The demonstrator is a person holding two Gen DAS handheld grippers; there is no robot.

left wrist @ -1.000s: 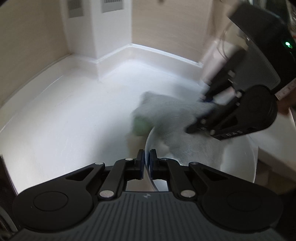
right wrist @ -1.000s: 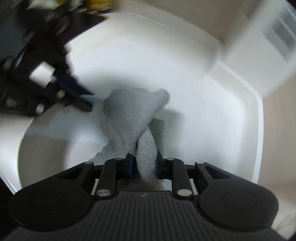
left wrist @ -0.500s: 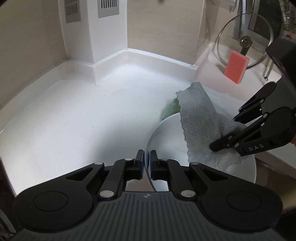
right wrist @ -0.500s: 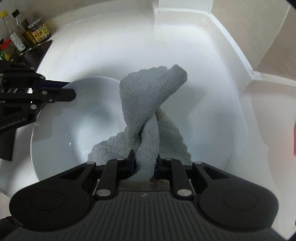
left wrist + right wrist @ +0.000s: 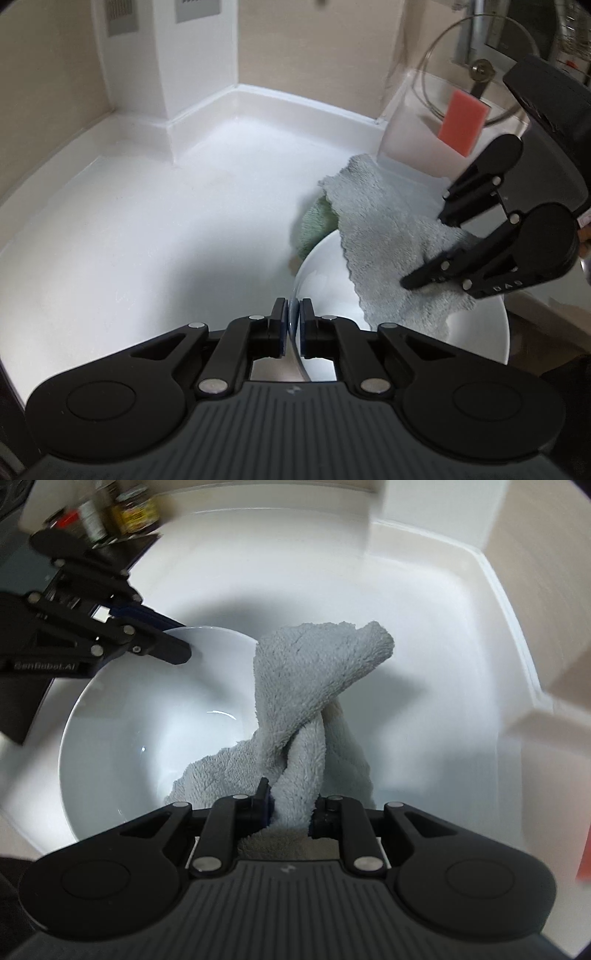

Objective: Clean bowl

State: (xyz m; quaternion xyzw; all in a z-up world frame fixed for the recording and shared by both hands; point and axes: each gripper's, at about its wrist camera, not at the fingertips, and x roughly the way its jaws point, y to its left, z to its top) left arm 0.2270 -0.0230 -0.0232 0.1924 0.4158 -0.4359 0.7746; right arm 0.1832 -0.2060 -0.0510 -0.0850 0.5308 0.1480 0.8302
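Observation:
A white bowl (image 5: 476,332) (image 5: 122,716) is held over the white counter. My left gripper (image 5: 292,325) is shut on its rim, and it shows in the right wrist view as a black gripper (image 5: 173,644) at the bowl's far left edge. A grey fluffy cloth (image 5: 388,236) (image 5: 306,690) drapes into the bowl and over its far rim. My right gripper (image 5: 291,808) is shut on a twisted bunch of that cloth, and appears in the left wrist view (image 5: 424,273) pressing the cloth into the bowl.
A green cloth (image 5: 314,225) lies on the counter behind the bowl. A pink sponge (image 5: 463,122) and a glass pot lid (image 5: 436,66) stand on a ledge at the back right. Bottles and jars (image 5: 122,509) stand at the counter's far left. Walls close the counter's corner.
The right gripper has swept the cloth across the bowl, from the left side to the right and back toward the middle. The left gripper keeps its hold on the rim.

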